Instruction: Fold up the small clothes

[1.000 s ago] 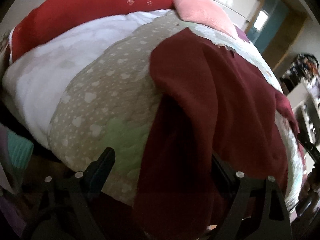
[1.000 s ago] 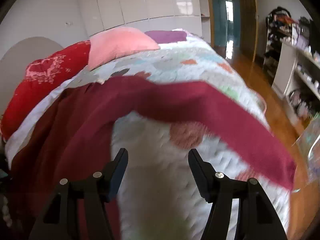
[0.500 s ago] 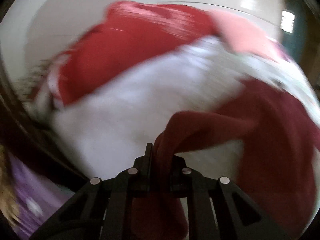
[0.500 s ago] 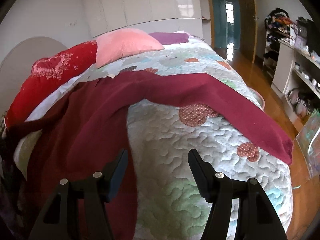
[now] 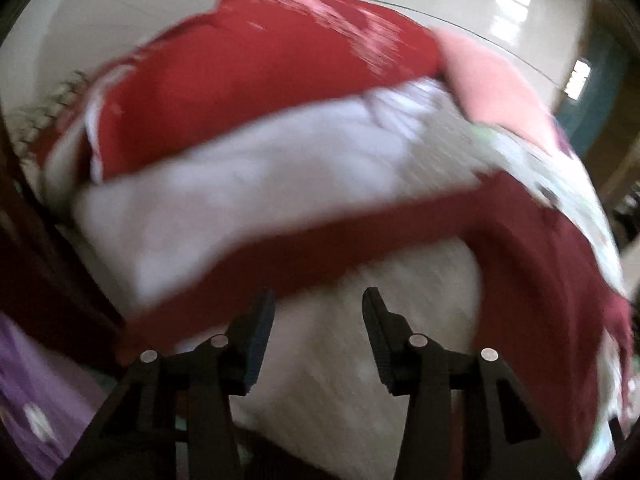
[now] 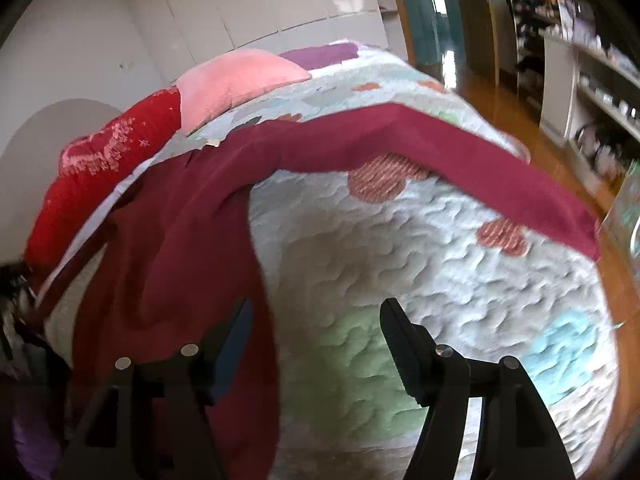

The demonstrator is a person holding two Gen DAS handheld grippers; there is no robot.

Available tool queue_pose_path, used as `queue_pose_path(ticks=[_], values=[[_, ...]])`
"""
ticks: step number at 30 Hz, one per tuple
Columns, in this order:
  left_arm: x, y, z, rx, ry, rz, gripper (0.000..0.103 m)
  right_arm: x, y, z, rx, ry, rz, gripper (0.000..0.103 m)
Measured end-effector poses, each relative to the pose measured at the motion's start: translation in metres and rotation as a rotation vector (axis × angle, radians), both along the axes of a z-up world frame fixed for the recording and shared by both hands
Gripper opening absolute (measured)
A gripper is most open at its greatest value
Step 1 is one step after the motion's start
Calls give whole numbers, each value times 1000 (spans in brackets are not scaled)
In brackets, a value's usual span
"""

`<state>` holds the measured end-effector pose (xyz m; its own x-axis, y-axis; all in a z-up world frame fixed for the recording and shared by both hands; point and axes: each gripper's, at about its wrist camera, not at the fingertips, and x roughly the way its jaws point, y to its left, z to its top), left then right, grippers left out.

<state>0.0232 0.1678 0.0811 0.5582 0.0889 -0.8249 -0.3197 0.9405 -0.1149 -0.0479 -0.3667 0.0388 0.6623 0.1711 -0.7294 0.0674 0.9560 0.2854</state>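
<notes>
A dark red garment (image 6: 192,208) lies spread on the quilted bed (image 6: 420,264). One sleeve stretches right toward the bed's edge (image 6: 520,176). In the left wrist view the other sleeve (image 5: 320,248) lies across the white sheet, just beyond my left gripper (image 5: 318,308), which is open and empty. My right gripper (image 6: 316,320) is open and empty above the quilt, its left finger over the garment's lower body.
A red pillow (image 5: 240,72) and a pink pillow (image 6: 236,80) lie at the head of the bed. A purple cloth (image 5: 32,400) hangs off the left side. Shelves (image 6: 592,80) and wooden floor (image 6: 500,96) are to the right.
My left gripper was shut on the sleeve half a second ago; it has opened and let the sleeve drop across the sheet. The right gripper stayed open and shifted little.
</notes>
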Motion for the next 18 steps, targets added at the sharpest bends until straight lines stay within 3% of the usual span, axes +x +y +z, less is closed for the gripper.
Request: queue_pose_path(ticks=[7, 10, 12, 14, 16, 18], values=[[-44, -58, -44, -120, 56, -154, 46, -2, 11, -17, 90, 42, 56, 71], [-50, -77, -60, -133, 72, -199, 60, -5, 18, -23, 79, 49, 70, 73], [-51, -90, -74, -164, 92, -215, 77, -7, 22, -24, 72, 46, 79, 75], [-53, -99, -84, -168, 106, -219, 81, -9, 25, -26, 73, 46, 86, 76], [-58, -112, -92, -157, 122, -221, 79, -13, 30, -28, 68, 35, 88, 76], [-64, -121, -90, -171, 124, -242, 46, -18, 36, -30, 41, 20, 89, 76]])
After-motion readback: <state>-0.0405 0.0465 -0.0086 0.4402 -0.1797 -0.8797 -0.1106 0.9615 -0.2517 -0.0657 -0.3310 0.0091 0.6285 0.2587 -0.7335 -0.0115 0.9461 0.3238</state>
